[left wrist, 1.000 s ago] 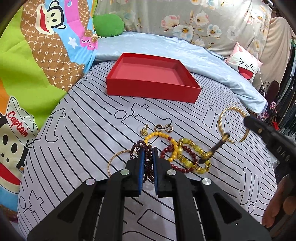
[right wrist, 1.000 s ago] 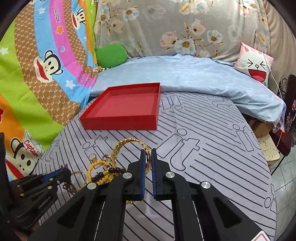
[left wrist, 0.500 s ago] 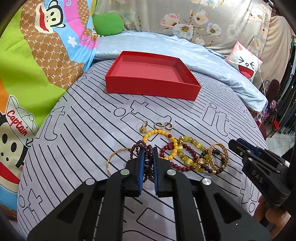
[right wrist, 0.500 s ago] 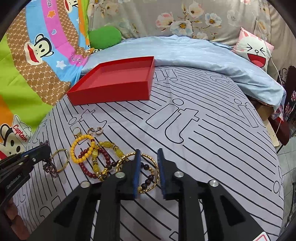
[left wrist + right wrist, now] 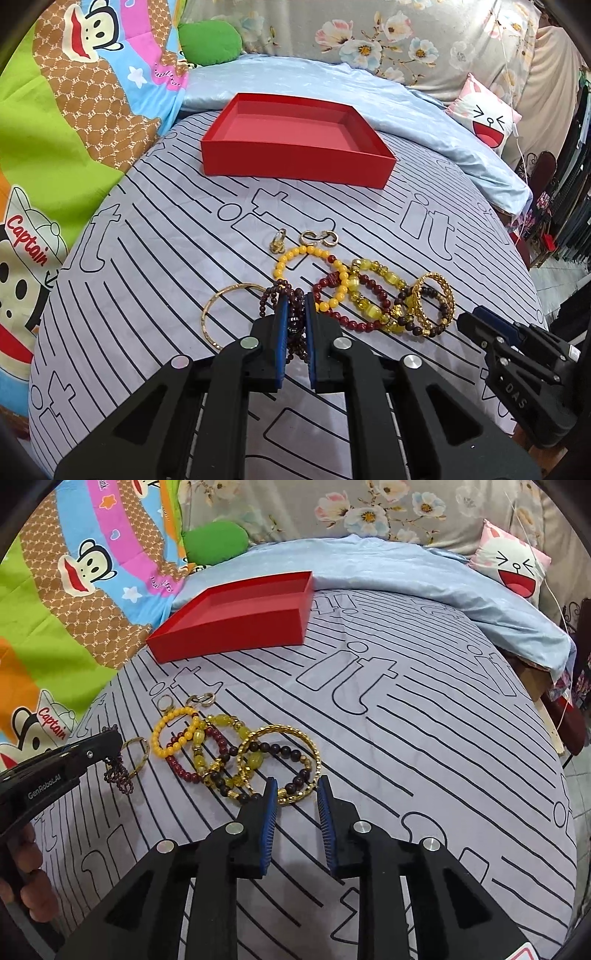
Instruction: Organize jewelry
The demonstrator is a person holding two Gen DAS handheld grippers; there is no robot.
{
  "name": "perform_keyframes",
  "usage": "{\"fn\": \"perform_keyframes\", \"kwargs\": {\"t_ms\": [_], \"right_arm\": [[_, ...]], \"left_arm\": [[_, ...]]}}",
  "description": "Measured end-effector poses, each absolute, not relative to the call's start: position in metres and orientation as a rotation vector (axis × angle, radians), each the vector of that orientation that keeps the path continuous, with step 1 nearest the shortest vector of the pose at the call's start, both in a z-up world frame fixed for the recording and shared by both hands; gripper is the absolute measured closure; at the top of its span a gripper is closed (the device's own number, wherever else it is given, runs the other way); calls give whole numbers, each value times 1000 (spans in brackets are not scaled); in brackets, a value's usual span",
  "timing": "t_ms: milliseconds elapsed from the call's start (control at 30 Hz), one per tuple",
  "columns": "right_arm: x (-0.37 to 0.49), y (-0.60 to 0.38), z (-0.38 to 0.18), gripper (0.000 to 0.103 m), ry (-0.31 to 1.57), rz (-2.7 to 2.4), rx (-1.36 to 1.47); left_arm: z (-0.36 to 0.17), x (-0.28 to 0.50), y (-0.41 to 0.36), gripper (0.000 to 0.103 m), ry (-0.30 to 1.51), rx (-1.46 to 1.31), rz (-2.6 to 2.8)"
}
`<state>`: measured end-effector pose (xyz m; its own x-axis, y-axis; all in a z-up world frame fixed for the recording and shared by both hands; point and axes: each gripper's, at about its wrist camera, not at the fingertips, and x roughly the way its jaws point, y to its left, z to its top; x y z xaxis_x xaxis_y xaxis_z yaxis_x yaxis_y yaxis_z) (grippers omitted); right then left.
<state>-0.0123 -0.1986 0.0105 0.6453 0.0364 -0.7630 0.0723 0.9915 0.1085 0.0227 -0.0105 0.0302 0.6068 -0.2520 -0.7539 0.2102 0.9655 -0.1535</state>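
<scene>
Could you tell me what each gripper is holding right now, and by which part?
The left gripper is shut on the dark garnet bead strand, pinching its bunched loops. The right gripper holds nothing; its jaws stand open.

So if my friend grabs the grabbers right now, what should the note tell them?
Left gripper: shut on the dark garnet bead strand, held just above the bed.
Right gripper: jaws have just been opening; they stand apart around the near edge of the gold bangle, which lies on the pile, not gripped.
The other bracelets, the thin gold hoop and the small earrings lie on the bed.
Done: nothing is in the red box.
Left: move every piece into it.
</scene>
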Motion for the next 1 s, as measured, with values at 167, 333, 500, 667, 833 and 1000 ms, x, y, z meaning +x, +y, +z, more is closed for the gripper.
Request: {"fn": "perform_keyframes", "kwargs": {"t_ms": [167,333,500,667,833,1000], "right_arm": [[-3,-209,4,81,886,-38,176],[-3,-217,6,81,876,-51,192],[3,-219,10,81,861,-49,186],[18,-205,12,81,867,-5,134],[17,-200,17,81,849,1,78],[12,-216,12,81,870,-26,112]], "left_arm": [[30,22,-12,94,880,-47,-268],[29,23,-11,94,881,-45,-261],[28,25,-12,94,888,-42,-265],[28,27,-12,94,890,-41,-265],[30,28,-9,94,884,-45,-252],[27,32,-7,94,890,-52,-246]]}}
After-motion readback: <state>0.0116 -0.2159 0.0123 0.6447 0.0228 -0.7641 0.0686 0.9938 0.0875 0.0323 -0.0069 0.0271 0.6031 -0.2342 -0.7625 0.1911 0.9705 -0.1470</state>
